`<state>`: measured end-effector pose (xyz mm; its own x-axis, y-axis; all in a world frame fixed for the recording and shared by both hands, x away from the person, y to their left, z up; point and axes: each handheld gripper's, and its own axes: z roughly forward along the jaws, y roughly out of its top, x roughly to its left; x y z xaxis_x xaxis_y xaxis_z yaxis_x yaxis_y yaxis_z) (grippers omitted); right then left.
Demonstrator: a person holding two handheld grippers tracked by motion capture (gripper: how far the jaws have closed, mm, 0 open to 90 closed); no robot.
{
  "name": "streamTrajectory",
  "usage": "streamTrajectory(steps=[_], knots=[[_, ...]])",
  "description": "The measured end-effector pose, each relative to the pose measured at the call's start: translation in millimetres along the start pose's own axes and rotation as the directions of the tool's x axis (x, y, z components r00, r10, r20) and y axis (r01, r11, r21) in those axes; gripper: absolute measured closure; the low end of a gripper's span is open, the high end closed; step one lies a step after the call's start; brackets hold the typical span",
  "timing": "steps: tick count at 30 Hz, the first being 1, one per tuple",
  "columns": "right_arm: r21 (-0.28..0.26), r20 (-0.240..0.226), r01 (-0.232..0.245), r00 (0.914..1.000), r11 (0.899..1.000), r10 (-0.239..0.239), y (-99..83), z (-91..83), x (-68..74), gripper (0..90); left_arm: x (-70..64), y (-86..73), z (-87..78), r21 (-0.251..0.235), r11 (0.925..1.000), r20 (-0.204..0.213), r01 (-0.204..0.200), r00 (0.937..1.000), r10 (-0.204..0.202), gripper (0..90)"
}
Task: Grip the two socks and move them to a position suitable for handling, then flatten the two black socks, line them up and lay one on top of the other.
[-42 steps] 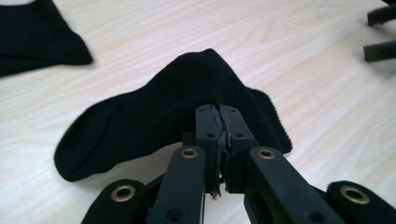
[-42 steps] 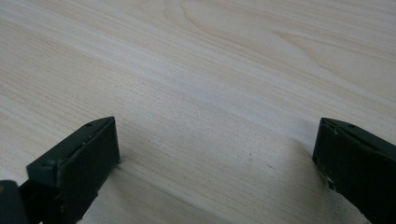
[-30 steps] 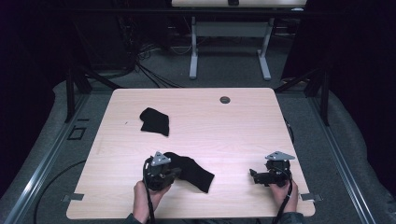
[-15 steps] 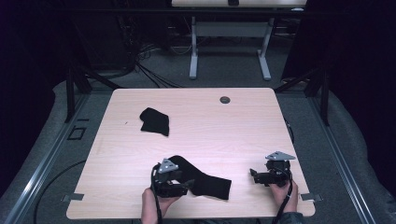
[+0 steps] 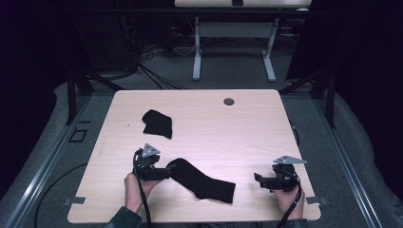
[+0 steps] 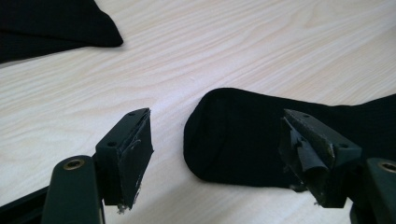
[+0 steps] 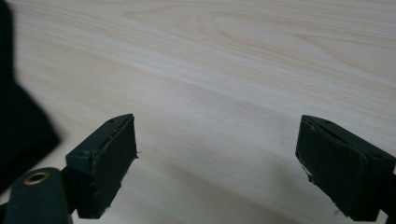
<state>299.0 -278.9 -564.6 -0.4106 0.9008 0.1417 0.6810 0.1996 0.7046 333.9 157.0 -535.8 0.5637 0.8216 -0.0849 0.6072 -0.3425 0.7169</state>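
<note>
A long black sock (image 5: 204,183) lies flat near the table's front edge, running from left to lower right. My left gripper (image 5: 166,172) is at its left end and stands open. In the left gripper view the rounded sock end (image 6: 261,135) lies on the wood just ahead of the left gripper (image 6: 217,119), with the right jaw over its edge. A second black sock (image 5: 157,123), folded, rests farther back on the left, and its edge (image 6: 51,25) appears in the left gripper view. My right gripper (image 5: 259,179) is open over bare wood right of the long sock (image 7: 18,126), and the right gripper (image 7: 217,122) holds nothing.
The light wooden table (image 5: 247,133) has a round cable hole (image 5: 229,101) near its far edge. Beyond it stand a white desk frame (image 5: 233,52) and loose cables on a grey floor. The table's front edge lies close behind both hands.
The long sock went from bunched near the left gripper to stretched out toward the right. The left gripper has drawn back left to the sock's end. The right gripper has stayed put.
</note>
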Motion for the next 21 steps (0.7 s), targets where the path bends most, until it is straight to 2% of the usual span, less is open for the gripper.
streamTrajectory(steps=[3,6,10,16,21], knots=[[0.031,-0.028,0.036,0.9990,0.999,-0.035,5.5,-6.0,20.3,15.9,1.3,2.2,13.2,0.045,0.9989,0.002,-0.009,1.0000,0.009,29.4],[0.045,-0.087,0.060,0.9946,0.997,-0.056,8.8,-6.5,45.0,19.9,2.0,2.5,25.1,0.088,0.9958,0.011,-0.026,0.9996,0.025,31.6],[0.090,-0.136,0.096,0.9872,0.991,-0.084,9.1,-0.8,74.6,28.4,3.0,2.6,35.3,0.105,0.9940,0.016,-0.030,0.9995,0.028,35.7],[0.158,-0.140,0.113,0.9860,0.981,-0.091,4.6,16.1,95.0,43.8,2.5,4.3,42.5,0.122,0.9903,0.029,-0.066,0.9976,0.062,50.8],[0.187,-0.121,0.129,0.9869,0.974,-0.107,0.1,21.6,98.8,56.0,3.8,-0.8,46.1,0.139,0.9868,0.036,-0.083,0.9963,0.079,62.8]])
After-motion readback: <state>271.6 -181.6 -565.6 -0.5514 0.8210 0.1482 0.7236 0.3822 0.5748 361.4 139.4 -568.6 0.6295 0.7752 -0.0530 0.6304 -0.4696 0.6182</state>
